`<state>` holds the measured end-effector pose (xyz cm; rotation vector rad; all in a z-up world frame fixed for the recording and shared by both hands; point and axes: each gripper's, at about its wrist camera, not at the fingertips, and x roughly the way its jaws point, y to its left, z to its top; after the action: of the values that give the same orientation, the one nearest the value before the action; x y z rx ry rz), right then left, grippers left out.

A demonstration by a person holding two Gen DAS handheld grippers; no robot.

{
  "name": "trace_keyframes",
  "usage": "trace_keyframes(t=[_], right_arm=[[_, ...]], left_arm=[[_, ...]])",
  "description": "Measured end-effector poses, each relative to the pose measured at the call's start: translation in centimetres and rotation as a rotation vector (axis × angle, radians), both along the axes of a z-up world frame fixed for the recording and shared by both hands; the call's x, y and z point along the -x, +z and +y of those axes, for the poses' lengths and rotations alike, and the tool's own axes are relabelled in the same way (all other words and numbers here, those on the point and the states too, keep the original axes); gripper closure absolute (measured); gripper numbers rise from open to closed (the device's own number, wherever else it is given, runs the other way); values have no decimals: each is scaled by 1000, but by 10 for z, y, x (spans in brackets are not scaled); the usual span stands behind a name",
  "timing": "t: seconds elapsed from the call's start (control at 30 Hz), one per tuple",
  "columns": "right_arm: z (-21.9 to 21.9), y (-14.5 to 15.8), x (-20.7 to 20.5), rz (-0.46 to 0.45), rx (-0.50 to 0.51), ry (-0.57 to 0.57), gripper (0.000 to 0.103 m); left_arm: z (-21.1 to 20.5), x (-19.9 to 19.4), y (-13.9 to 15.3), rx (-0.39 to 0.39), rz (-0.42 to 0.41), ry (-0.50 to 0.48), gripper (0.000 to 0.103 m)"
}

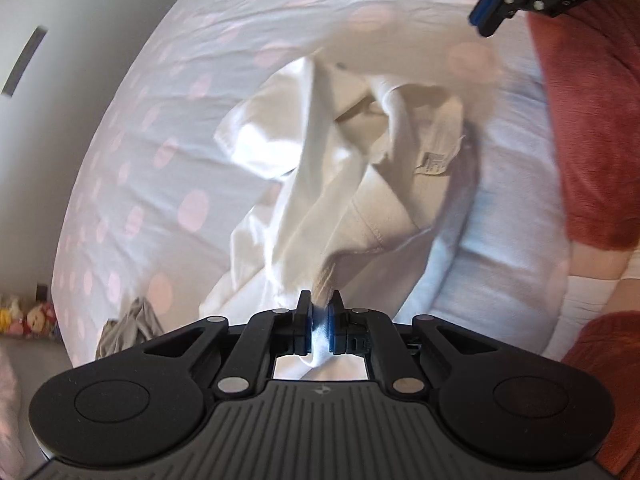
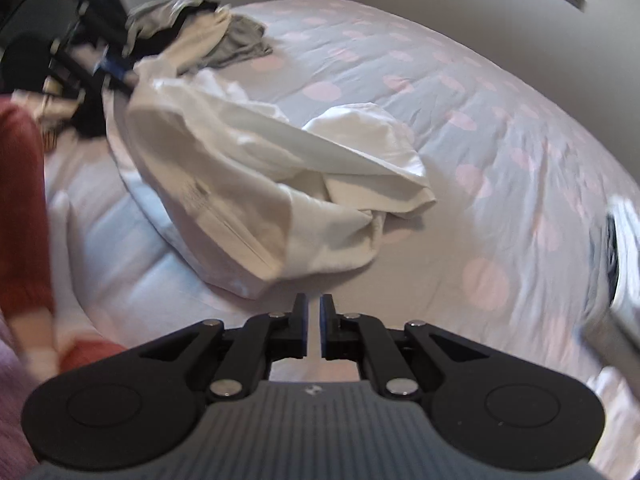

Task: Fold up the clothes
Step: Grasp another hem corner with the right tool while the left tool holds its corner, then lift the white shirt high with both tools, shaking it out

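Note:
A crumpled white garment lies on the bed, its care label showing. My left gripper is shut on a bunched edge of it, and the cloth stretches away from the pads. In the right wrist view the same garment hangs in a ridge from the left gripper at the far left down to the sheet. My right gripper hovers just short of the garment's near edge, its fingers almost together with only a thin slit and no cloth between them. It also shows in the left wrist view's top right, the right gripper.
The bed sheet is pale with pink dots. A pile of grey, black and white clothes sits at the far corner, and a grey garment lies near the edge. A person's red sleeve is at the right. Plush toys sit on the floor.

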<state>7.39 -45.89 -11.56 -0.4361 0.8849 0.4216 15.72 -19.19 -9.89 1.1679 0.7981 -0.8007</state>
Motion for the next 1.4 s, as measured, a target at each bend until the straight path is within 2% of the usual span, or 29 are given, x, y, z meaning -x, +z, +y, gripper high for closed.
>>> trace_keyframes(t=[0.03, 0.13, 0.2, 0.27, 0.43, 0.6, 0.7, 0.77, 0.9, 1.03, 1.07, 1.17, 1.4], right_arm=[[1, -2, -4, -8, 24, 50, 94], [4, -9, -18, -23, 87, 177, 74], [8, -17, -26, -31, 132, 252, 68], [14, -30, -33, -42, 207, 330, 68], [25, -62, -51, -89, 360, 487, 69], [36, -82, -58, -164, 421, 599, 70], [42, -87, -63, -189, 439, 602, 96], [41, -80, -66, -201, 417, 558, 96], [29, -45, -75, -250, 346, 396, 98], [19, 15, -83, -370, 315, 245, 98], [17, 30, -85, -400, 308, 208, 98], [17, 80, -79, -552, 370, 161, 99], [15, 215, -44, -849, 336, -24, 99]], left_arm=[[4, -6, 0, 9, 5, 21, 98], [12, -26, 1, 36, 23, 76, 98], [15, -35, 0, 43, 33, 98, 98], [18, -43, -2, 47, 43, 116, 98], [27, -64, -7, 59, 69, 160, 98], [33, -80, -17, 77, 99, 192, 98], [35, -83, -19, 89, 112, 202, 98], [38, -83, -17, 101, 114, 210, 98], [46, -80, 4, 161, 94, 244, 98], [53, -71, 45, 251, 21, 279, 99], [53, -67, 58, 273, -3, 286, 99], [55, -50, 106, 336, -106, 291, 99], [60, 2, 227, 514, -306, 298, 100]])
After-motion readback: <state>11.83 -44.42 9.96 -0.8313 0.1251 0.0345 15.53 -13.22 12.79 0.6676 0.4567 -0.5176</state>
